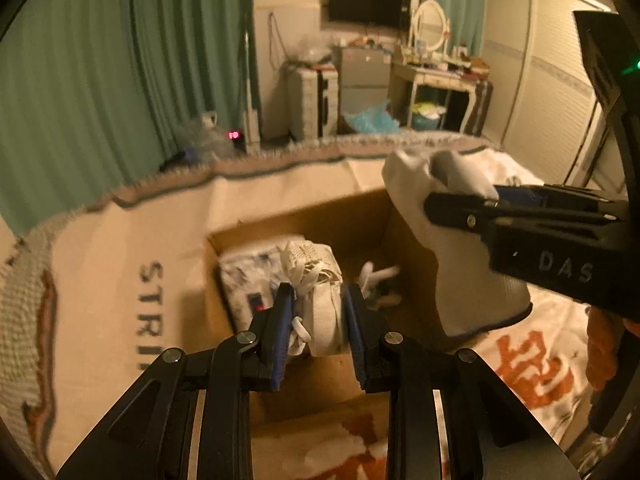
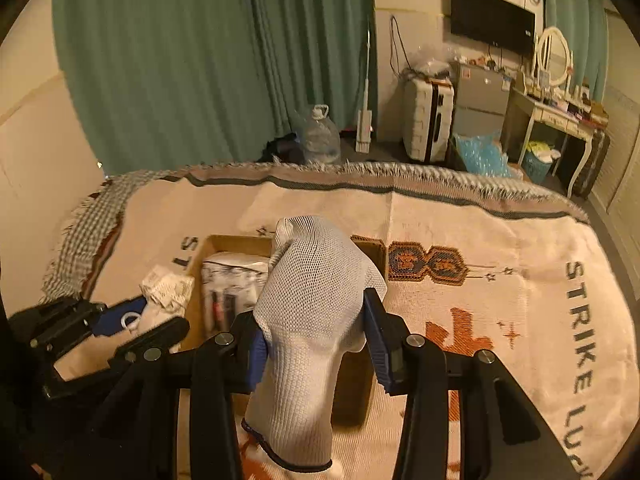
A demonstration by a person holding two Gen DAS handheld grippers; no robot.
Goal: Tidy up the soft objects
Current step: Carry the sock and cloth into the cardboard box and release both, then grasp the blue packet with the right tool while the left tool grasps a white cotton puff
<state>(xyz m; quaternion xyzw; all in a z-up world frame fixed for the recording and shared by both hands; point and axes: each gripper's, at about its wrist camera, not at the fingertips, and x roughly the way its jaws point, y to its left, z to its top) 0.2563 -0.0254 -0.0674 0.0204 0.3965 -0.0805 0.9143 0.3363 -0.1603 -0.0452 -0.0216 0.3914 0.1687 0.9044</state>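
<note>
An open cardboard box (image 1: pixel 304 216) lies on a printed blanket (image 1: pixel 132 240); it also shows in the right wrist view (image 2: pixel 228 242). My left gripper (image 1: pixel 318 320) is shut on a white bundled cloth (image 1: pixel 320 280) at the box's near side; the bundle also shows in the right wrist view (image 2: pixel 164 284). A folded printed cloth (image 1: pixel 248 276) lies inside the box. My right gripper (image 2: pixel 316 344) is shut on a white knit glove (image 2: pixel 312 300) and holds it above the box. The glove (image 1: pixel 452 240) hangs to the right in the left wrist view.
The blanket's fringed far edge (image 2: pixel 360 170) marks the end of the bed. Beyond it stand green curtains (image 2: pixel 200 60), a water jug (image 2: pixel 320 132), a suitcase (image 2: pixel 428 124), a dresser with mirror (image 2: pixel 556 92) and a wall TV (image 2: pixel 492 20).
</note>
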